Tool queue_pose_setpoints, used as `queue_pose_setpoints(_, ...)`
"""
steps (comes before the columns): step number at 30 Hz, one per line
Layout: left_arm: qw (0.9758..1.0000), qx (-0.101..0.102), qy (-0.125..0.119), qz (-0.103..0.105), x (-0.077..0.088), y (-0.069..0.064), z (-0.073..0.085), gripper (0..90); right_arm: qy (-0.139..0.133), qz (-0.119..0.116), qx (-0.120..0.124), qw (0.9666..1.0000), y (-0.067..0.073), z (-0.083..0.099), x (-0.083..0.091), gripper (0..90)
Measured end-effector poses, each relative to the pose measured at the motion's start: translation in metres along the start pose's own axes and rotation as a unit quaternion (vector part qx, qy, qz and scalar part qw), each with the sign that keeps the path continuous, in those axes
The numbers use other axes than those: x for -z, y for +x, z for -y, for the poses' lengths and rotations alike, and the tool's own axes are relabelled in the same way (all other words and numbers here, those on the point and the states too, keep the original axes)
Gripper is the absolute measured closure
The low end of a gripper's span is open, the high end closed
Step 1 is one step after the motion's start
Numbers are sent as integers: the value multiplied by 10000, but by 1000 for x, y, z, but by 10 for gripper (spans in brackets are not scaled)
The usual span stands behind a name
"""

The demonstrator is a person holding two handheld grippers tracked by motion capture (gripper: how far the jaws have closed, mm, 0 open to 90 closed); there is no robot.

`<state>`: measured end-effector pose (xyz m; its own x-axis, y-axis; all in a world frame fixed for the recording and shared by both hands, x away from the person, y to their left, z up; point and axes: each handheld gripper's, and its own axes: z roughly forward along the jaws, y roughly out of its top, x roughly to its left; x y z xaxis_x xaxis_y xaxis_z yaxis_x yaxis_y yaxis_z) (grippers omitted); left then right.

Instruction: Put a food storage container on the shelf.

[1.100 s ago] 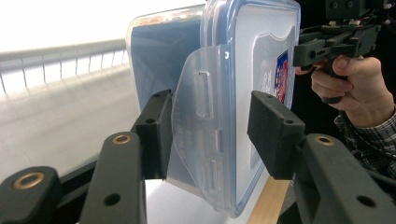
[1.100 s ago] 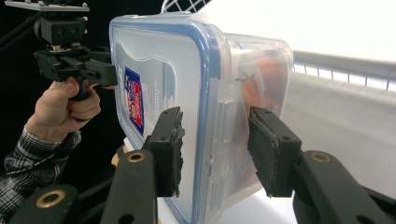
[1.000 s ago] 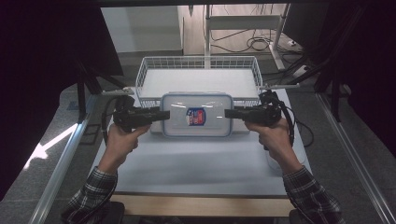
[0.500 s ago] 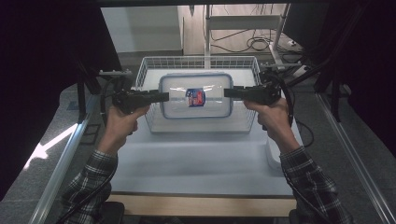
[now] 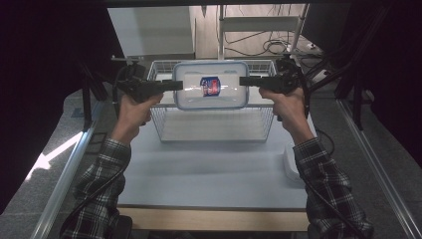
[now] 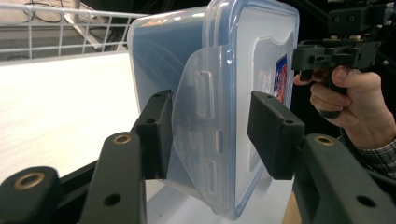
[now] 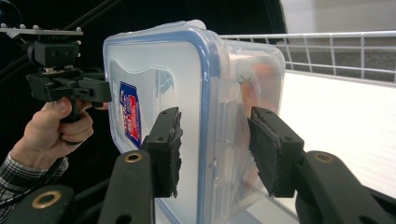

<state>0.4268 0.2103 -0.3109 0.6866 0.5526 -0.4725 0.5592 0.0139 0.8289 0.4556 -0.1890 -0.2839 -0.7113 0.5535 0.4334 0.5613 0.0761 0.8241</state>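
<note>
A clear plastic container [image 5: 211,92] with a blue-sealed lid and a red-and-blue label is held in the air above the white wire basket [image 5: 214,130]. My left gripper [image 5: 176,85] is shut on its left end and my right gripper [image 5: 244,81] on its right end. In the left gripper view my pads [image 6: 154,135] clamp the container [image 6: 219,70] across its lid clip, and the right gripper [image 6: 303,56] holds the far end. In the right gripper view my right gripper [image 7: 215,149] pinches the container [image 7: 159,70] at its clip, with the left gripper [image 7: 100,91] beyond.
The basket stands at the back of the white table [image 5: 209,169]. A small white object [image 5: 290,164] lies at the table's right edge. Metal rails [image 5: 69,169] run along both sides, and a shelf with cables [image 5: 259,35] stands behind.
Both hands have lifted the container off the table in front of the basket and carried it up and away, so that it now hangs over the basket.
</note>
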Motion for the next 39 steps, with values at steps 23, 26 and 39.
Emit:
queue_pose_setpoints(23,9995,259,-133,-135,-20,26,-5,479,-213,268,-124,9993,-18,-15,-16,593)
queue_pose_setpoints(26,9996,223,-110,-134,-21,29,-6,475,-224,313,-73,9992,-18,-15,-19,580)
queue_pose_setpoints(39,9956,-137,18,-931,-30,24,-9,514,-175,850,-225,9960,-35,-6,-30,515)
